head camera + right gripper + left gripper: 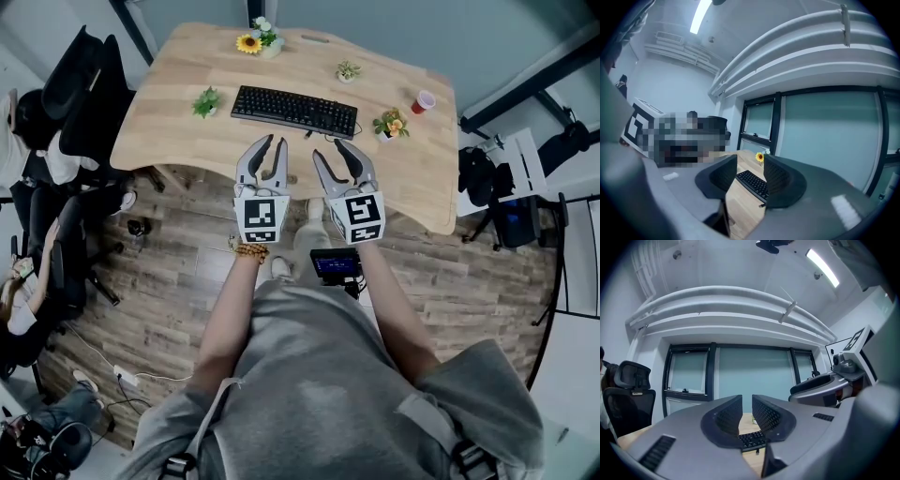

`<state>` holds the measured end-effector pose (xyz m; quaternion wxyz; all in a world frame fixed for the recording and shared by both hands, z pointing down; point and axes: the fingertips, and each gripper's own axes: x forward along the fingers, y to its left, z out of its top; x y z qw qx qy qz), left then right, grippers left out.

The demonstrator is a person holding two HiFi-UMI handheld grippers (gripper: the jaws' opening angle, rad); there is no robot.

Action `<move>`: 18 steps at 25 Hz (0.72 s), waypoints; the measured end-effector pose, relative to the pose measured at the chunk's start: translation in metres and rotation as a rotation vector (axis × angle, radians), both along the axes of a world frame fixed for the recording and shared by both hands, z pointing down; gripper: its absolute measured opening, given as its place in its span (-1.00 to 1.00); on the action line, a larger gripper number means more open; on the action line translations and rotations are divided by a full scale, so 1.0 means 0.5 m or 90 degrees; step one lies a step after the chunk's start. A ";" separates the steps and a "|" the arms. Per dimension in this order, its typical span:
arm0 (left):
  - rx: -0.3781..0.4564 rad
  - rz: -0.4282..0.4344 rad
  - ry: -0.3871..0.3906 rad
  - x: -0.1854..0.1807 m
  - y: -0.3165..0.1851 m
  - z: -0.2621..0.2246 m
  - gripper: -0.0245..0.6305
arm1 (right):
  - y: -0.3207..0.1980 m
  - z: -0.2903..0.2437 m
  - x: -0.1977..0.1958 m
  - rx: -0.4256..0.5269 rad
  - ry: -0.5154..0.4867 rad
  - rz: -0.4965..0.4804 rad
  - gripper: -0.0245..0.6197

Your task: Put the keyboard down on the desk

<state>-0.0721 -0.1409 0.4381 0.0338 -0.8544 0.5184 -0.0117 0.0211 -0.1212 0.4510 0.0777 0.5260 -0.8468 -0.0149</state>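
Note:
A black keyboard (294,111) lies flat on the wooden desk (178,66), its cable end at the right. Both grippers hover side by side at the desk's near edge, just short of the keyboard and apart from it. My left gripper (274,142) shows a narrow gap between its jaws with nothing in it. My right gripper (330,150) stands a little wider, also empty. In the left gripper view the keyboard (752,440) shows low between the jaws of the left gripper (746,401). The right gripper view has the keyboard (752,183) beyond the right gripper (750,161).
On the desk stand a sunflower pot (249,43), small plants (206,101) (348,70) (391,123) and a red cup (424,101). Black office chairs (80,103) and seated people are at the left. A dark bag (511,220) is on the floor at the right.

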 end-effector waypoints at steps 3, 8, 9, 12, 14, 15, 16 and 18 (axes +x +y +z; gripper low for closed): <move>0.002 0.002 -0.005 0.002 0.009 0.006 -0.79 | 0.007 0.003 -0.006 0.001 0.001 -0.009 -0.42; -0.004 0.003 -0.011 0.009 0.015 0.020 -0.85 | 0.012 0.014 -0.007 -0.002 0.002 -0.010 -0.53; -0.005 0.003 -0.012 0.010 0.018 0.023 -0.86 | 0.014 0.016 -0.007 -0.004 0.002 -0.011 -0.53; -0.010 0.002 -0.015 0.010 0.024 0.032 -0.88 | 0.021 0.023 -0.014 -0.009 0.002 -0.018 -0.56; -0.014 0.002 -0.019 0.010 0.025 0.038 -0.89 | 0.022 0.026 -0.018 -0.012 0.000 -0.023 -0.60; -0.016 0.002 -0.021 0.010 0.025 0.042 -0.89 | 0.022 0.028 -0.019 -0.013 0.000 -0.024 -0.63; -0.019 0.001 -0.024 0.010 0.024 0.046 -0.89 | 0.023 0.031 -0.020 -0.015 0.001 -0.026 -0.67; -0.026 -0.005 -0.031 0.007 0.019 0.054 -0.89 | 0.022 0.037 -0.021 -0.019 0.007 -0.029 -0.75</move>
